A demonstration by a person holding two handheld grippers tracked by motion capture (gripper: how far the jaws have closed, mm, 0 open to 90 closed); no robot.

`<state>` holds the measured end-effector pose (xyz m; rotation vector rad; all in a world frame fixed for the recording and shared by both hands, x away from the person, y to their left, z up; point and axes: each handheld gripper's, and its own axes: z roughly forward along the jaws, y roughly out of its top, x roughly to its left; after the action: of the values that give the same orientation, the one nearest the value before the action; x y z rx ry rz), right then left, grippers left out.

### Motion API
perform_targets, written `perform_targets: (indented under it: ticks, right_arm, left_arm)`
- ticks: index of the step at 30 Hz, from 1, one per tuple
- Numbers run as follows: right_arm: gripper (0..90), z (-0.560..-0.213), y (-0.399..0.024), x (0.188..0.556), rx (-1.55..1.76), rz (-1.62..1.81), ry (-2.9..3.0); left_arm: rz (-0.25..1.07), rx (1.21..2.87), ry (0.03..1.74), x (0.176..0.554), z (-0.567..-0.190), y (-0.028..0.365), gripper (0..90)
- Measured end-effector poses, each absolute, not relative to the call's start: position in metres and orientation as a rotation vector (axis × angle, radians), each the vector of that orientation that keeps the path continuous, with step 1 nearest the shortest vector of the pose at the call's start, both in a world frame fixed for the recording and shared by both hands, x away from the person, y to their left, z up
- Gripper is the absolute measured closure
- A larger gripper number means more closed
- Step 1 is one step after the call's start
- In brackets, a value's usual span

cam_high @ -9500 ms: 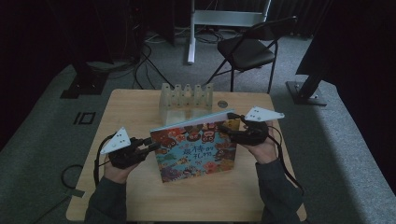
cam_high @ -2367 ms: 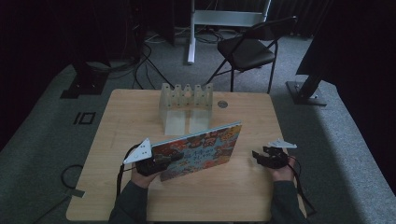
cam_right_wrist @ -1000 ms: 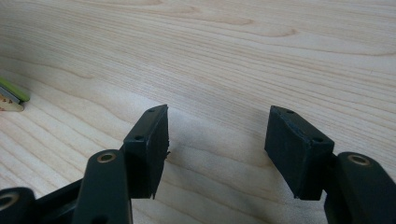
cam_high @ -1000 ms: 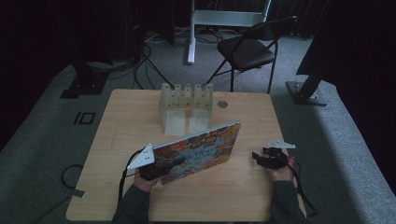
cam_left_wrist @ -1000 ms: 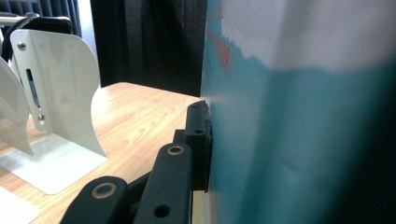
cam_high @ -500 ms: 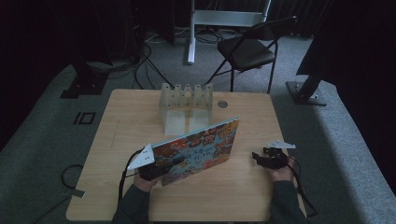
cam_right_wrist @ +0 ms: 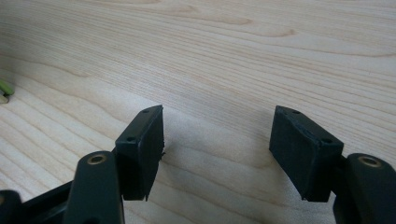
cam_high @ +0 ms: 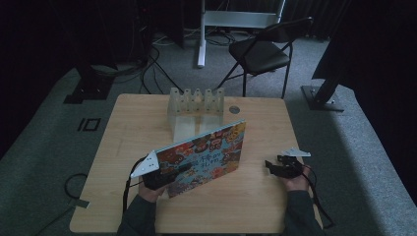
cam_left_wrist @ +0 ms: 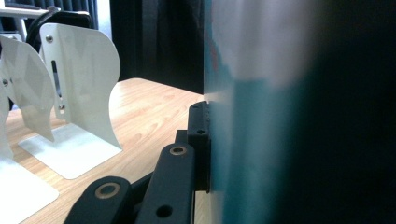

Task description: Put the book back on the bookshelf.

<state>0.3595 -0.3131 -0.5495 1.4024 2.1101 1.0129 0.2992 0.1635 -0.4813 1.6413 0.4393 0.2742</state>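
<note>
A light wooden table (cam_high: 123, 123) takes up the middle of the high view. On edge across its near half stands a large picture book (cam_high: 206, 155) with a bright cartoon cover, tilted back and running from near left to far right. Behind it, at the far edge, sits a white rack of upright dividers (cam_high: 195, 105), with a small dark round thing (cam_high: 234, 109), too small to identify, just beside it. The left gripper (cam_high: 164, 174) is clamped on the book's near left corner; in the left gripper view one jaw presses flat against the cover. The right gripper (cam_right_wrist: 217, 140) rests low over bare wood well apart from the book, jaws spread wide with nothing between them.
</note>
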Motion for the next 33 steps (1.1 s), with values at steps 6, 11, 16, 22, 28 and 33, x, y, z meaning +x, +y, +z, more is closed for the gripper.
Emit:
perform_targets:
  ticks: [6, 11, 16, 22, 28, 33]
  right_arm:
    - [33.4, -0.550, -0.313, 0.360, 1.404, 1.012, 2.109]
    - [31.6, -0.550, -0.313, 0.360, 1.407, 1.003, 2.106]
    - [30.1, -0.550, -0.311, 0.360, 1.399, 0.975, 2.105]
    - [28.5, -0.550, -0.309, 0.361, 1.387, 0.949, 2.106]
    - [26.9, -0.550, -0.309, 0.361, 1.391, 0.948, 2.109]
    - [26.5, -0.550, -0.309, 0.361, 1.391, 0.949, 2.110]
  left_arm:
    - [0.278, 1.642, 0.451, 0.298, -0.480, 0.166, 80.9]
    - [0.293, 1.634, 0.465, 0.297, -0.479, 0.168, 80.9]
    - [0.326, 1.640, 0.463, 0.293, -0.476, 0.169, 80.9]
    - [0.341, 1.635, 0.476, 0.293, -0.475, 0.171, 81.0]
    - [0.366, 1.634, 0.499, 0.291, -0.473, 0.173, 81.0]
    - [0.376, 1.630, 0.514, 0.291, -0.473, 0.176, 81.0]
